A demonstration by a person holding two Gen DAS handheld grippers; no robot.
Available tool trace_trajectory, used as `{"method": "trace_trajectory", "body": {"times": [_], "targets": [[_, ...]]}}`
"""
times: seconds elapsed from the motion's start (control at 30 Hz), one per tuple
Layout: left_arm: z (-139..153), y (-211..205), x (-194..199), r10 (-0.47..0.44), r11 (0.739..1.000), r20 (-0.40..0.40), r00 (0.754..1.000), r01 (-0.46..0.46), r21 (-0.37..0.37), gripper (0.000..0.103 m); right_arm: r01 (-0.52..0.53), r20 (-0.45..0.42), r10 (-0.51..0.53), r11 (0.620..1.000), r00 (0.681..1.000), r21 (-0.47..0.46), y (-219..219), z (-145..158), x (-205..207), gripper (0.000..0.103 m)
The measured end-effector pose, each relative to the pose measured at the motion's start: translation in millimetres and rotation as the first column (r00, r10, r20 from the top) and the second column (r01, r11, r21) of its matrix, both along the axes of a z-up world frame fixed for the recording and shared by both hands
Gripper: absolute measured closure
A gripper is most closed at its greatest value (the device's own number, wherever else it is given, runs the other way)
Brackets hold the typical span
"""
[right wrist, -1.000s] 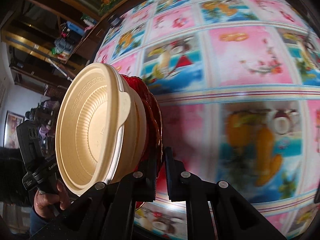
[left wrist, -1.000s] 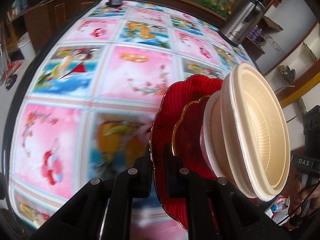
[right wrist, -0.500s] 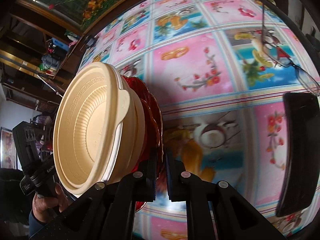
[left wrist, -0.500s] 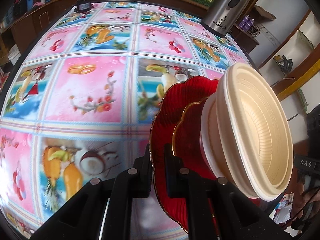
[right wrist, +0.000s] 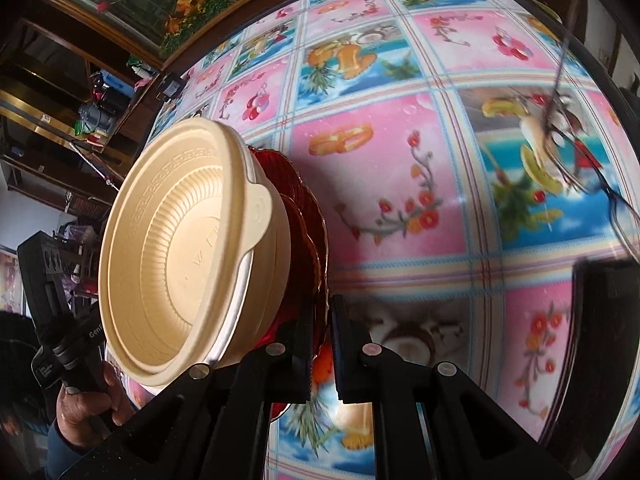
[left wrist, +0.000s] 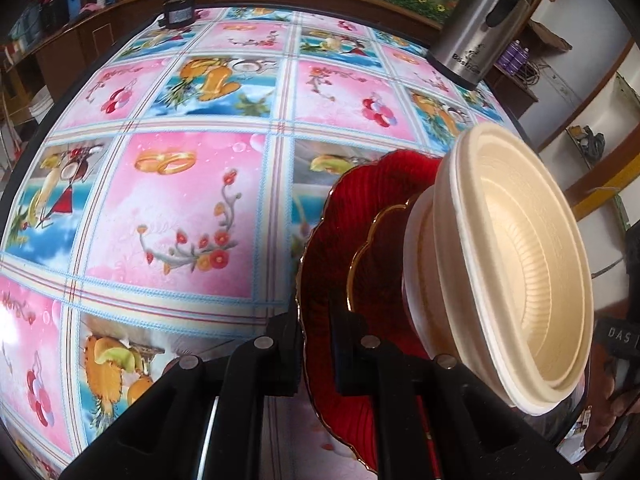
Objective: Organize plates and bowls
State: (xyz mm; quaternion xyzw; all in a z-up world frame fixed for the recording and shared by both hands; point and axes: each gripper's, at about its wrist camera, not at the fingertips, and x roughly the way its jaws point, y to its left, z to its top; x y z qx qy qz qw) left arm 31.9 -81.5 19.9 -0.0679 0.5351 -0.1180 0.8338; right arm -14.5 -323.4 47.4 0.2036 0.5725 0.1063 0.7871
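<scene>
The left gripper [left wrist: 316, 354] and the right gripper [right wrist: 320, 354] each pinch the rim of the large red plate [left wrist: 356, 216], held above the patterned tablecloth [left wrist: 180, 208]. On it sit a smaller gold-edged red plate [left wrist: 384, 248] and nested cream bowls [left wrist: 520, 264]. A steel flask [left wrist: 480, 20] stands at the far edge; eyeglasses [right wrist: 560, 136] and a dark flat object [right wrist: 600, 352] lie right of the stack.

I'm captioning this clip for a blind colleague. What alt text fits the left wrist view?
The left gripper is shut on the rim of a red plate, which carries a smaller red plate and stacked cream bowls, all seen edge-on above a table with a bright pink and blue fruit-and-flower tablecloth. A steel flask stands at the far edge.
</scene>
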Motion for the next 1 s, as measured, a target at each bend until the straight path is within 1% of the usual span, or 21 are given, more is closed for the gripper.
{"method": "trace_trajectory", "body": {"times": [0.03,0.33,0.47,0.57,0.63,0.73,0.8,1.0], "targets": [[-0.7,1.2,-1.0,0.004,1.0,0.002,1.0,-0.004,0.001,0.092,-0.002,0.003,0.002,1.0,1.0,-0.003,1.0,0.4,1.9,0.094],[-1.4,15.8,-3.5,0.038,0.999,0.024,0.999,-0.038,0.01,0.092,-0.035,0.02,0.035,0.999,0.999,-0.018,18.6,0.0,13.0,0.094],[-1.3,18.0,-5.8,0.036,0.999,0.036,0.999,-0.036,0.006,0.092,-0.021,0.029,0.021,1.0,0.999,-0.019,21.3,-0.2,14.4,0.094],[-1.0,19.8,-7.9,0.035,0.999,0.045,0.998,-0.036,0.008,0.085,-0.012,0.036,0.013,1.0,0.999,-0.023,22.0,0.6,13.6,0.092],[0.3,24.2,-11.2,0.045,0.999,0.047,0.998,-0.045,0.011,0.072,-0.015,0.038,0.016,0.999,0.999,-0.037,24.2,2.0,11.6,0.092],[1.9,31.9,-16.8,0.049,0.999,0.047,0.998,-0.049,-0.002,0.064,-0.009,0.051,0.012,0.998,0.999,-0.056,23.6,5.7,4.1,0.092],[3.1,34.5,-21.3,0.044,0.999,0.051,0.998,-0.044,-0.006,0.062,-0.001,0.053,0.004,0.999,0.999,-0.055,23.6,8.2,-1.9,0.092],[7.1,35.3,-35.9,0.004,1.0,0.059,0.998,-0.005,0.01,0.061,0.043,0.057,-0.041,0.998,0.998,-0.038,22.3,12.2,-21.3,0.091]]}}
